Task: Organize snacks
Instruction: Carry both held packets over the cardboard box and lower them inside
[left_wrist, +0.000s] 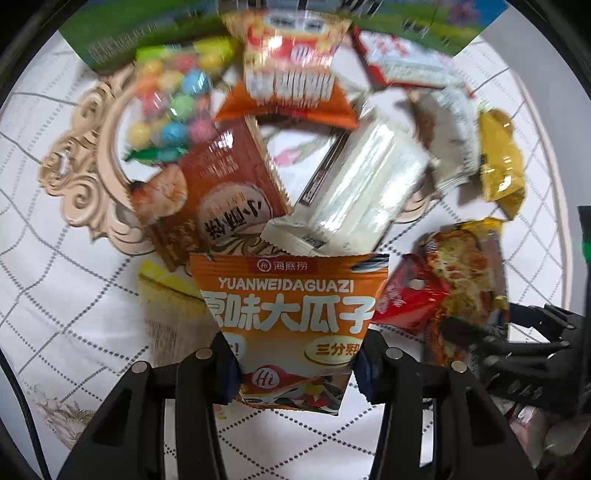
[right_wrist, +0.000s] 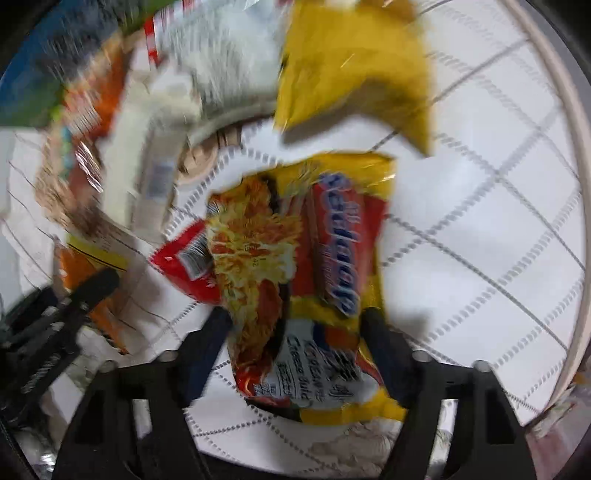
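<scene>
Quilted white tablecloth (left_wrist: 74, 295) under scattered snack packets (left_wrist: 502, 162)

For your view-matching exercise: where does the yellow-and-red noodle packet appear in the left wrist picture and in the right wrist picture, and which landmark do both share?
Left wrist view: the noodle packet lies at lower right, beside the orange seed packet.
Right wrist view: the noodle packet fills the lower centre, between the right gripper fingers.
Shared landmark: the small red packet tucked against the noodle packet's edge.

Orange seed packet (left_wrist: 291, 314), white grid-lined tablecloth (left_wrist: 74, 280)
</scene>
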